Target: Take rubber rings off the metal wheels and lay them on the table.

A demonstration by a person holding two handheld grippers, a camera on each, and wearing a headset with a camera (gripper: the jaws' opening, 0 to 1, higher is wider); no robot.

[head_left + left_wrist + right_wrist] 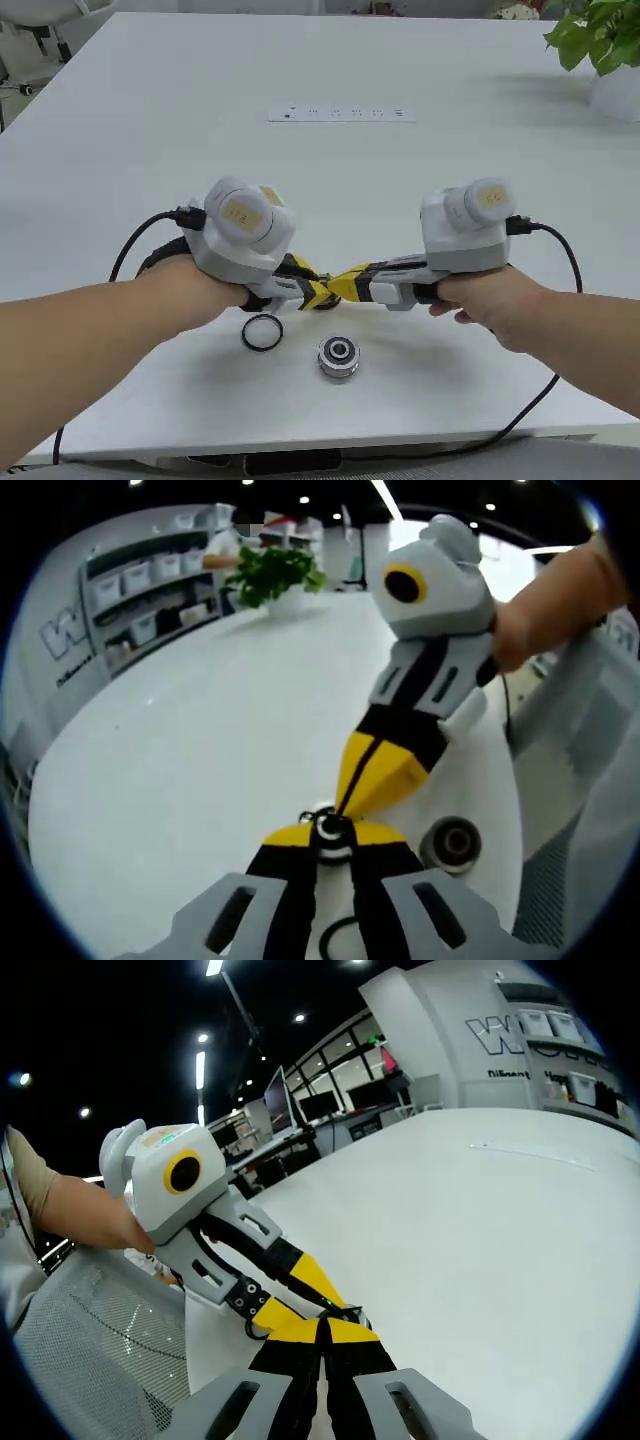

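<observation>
From the head view, the left claw (320,294) and right claw (342,287) meet tip to tip over the white worktop's (420,180) near edge. A loose black rubber ring (262,332) and a bare round metal wheel (339,357) lie beneath.

In the left gripper view, the left claw is clamped on a small ringed metal wheel (331,837), with the right claw touching it from dead ahead.

In the right gripper view, its jaws are together at that wheel. I can't tell whether they grip the ring. The worktop is smooth.
</observation>
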